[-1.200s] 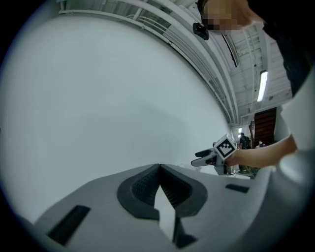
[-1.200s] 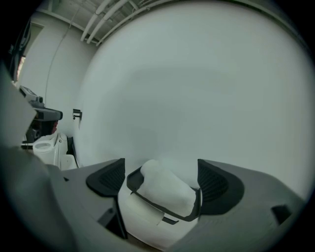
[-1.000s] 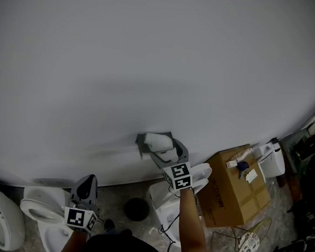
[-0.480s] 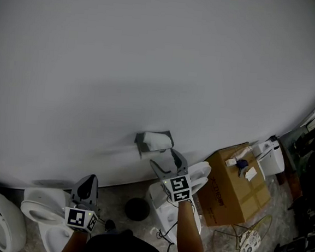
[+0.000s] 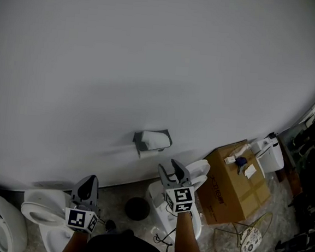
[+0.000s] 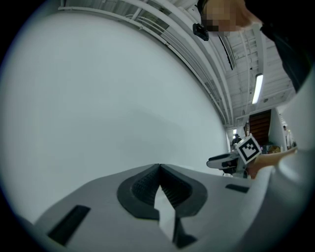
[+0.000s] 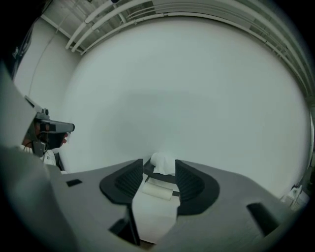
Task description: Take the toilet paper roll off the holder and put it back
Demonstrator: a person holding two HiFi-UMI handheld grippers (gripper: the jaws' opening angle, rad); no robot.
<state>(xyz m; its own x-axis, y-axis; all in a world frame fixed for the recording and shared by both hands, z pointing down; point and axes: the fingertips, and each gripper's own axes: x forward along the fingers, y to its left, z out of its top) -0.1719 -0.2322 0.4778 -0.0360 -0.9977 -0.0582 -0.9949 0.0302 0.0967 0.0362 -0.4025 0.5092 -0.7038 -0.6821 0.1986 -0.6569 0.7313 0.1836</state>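
The grey holder (image 5: 139, 141) is fixed to the white wall, with white paper (image 5: 156, 139) bunched in it and the toilet paper roll (image 5: 149, 152) along its lower edge. My right gripper (image 5: 170, 168) hovers just below and right of it, apart from it; its jaws are closing with nothing between the pads. In the right gripper view the holder (image 7: 160, 177) and roll (image 7: 157, 189) show beyond that gripper (image 7: 159, 170). My left gripper (image 5: 90, 180) is held low at the left, shut and empty, pointing at bare wall (image 6: 158, 170).
A white toilet (image 5: 164, 208) stands under the right gripper, another toilet (image 5: 43, 209) under the left one. A cardboard box (image 5: 234, 184) sits to the right, with clutter beyond it. A black round object (image 5: 137, 209) lies on the floor between the toilets.
My right gripper has drawn back from the holder, down and slightly right, and its jaws have narrowed. The roll stays on the holder. The left gripper has not moved.
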